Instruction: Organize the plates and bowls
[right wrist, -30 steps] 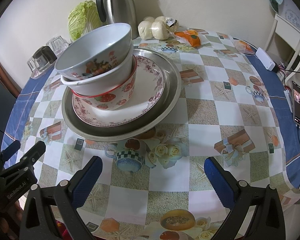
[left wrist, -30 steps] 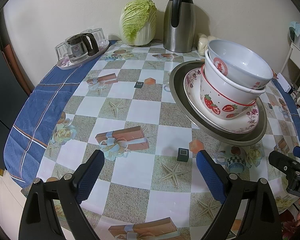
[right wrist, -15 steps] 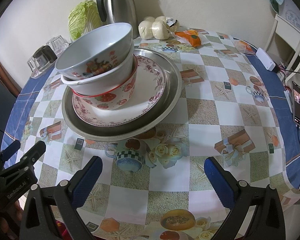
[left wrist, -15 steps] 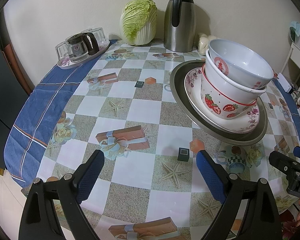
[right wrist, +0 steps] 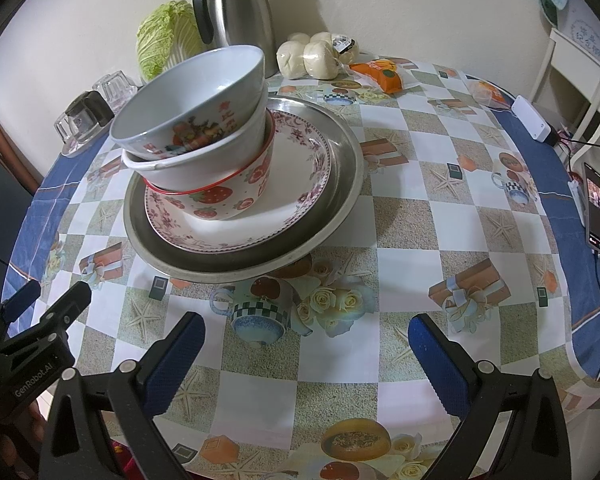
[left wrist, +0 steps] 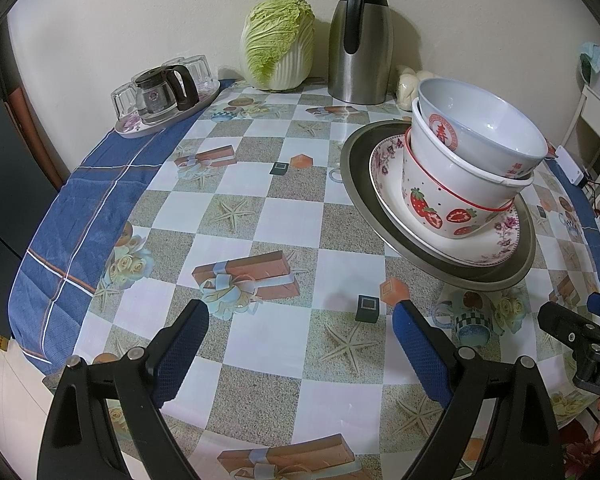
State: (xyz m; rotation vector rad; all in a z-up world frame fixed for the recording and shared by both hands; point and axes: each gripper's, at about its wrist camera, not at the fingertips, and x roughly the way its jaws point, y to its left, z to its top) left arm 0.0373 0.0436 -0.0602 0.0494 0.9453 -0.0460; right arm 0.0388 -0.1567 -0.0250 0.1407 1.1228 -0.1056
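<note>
A stack stands on the round table: a large metal plate [left wrist: 356, 172] [right wrist: 340, 184], a floral plate [left wrist: 384, 184] [right wrist: 300, 184], a strawberry bowl [left wrist: 432, 208] [right wrist: 228, 200], a white bowl [left wrist: 452, 160] [right wrist: 204, 164] and a pale blue bowl [left wrist: 480, 124] [right wrist: 196, 96] on top, tilted. My left gripper [left wrist: 300, 344] is open and empty, near the table's front edge, left of the stack. My right gripper [right wrist: 306, 356] is open and empty, in front of the stack. Each gripper shows in the other's view, the right one [left wrist: 576, 332] and the left one [right wrist: 36, 320].
A steel thermos [left wrist: 360, 40], a cabbage [left wrist: 278, 40] and a tray of glasses with a small pot [left wrist: 164, 96] stand at the back. Buns [right wrist: 316, 56], orange packets [right wrist: 384, 74], a white box [right wrist: 532, 118] and a phone [right wrist: 594, 208] lie to the right.
</note>
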